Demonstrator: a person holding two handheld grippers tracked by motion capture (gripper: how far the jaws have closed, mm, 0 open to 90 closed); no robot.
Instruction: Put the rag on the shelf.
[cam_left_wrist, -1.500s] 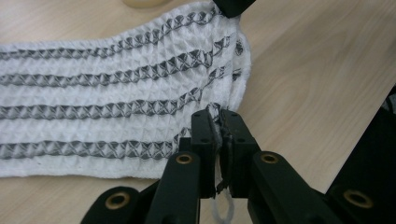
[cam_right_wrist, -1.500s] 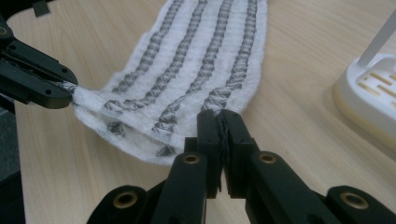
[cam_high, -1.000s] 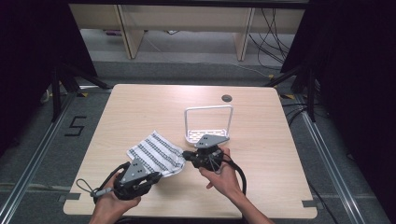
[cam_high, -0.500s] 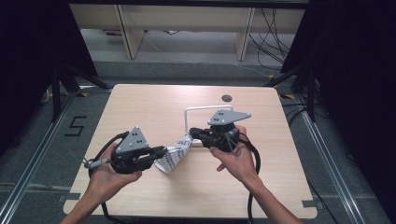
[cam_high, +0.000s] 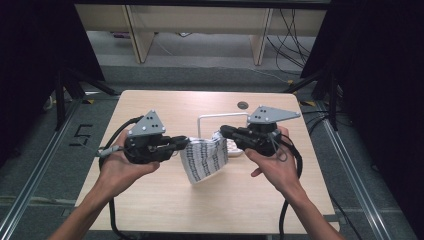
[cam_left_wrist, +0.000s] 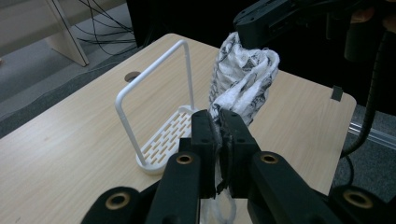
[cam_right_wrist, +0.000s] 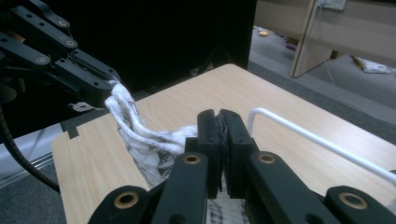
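Clearly, both the left claw (cam_high: 186, 143) and right claw (cam_high: 223, 131) clamp the black-and-white patterned cloth (cam_high: 204, 159), hanging between them above the wooden worktop (cam_high: 160, 200), white wire rack (cam_high: 210, 118) behind.

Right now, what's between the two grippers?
In the high view, only the patterned cloth spans between the left gripper and the right gripper, pinched by both, hanging above the table.

Lab: black curtains (cam_high: 385, 100), floor cables (cam_high: 295, 25)

Left claw (cam_high: 186, 143) and right claw (cam_high: 223, 131) clamped closed, raised, facing inward.
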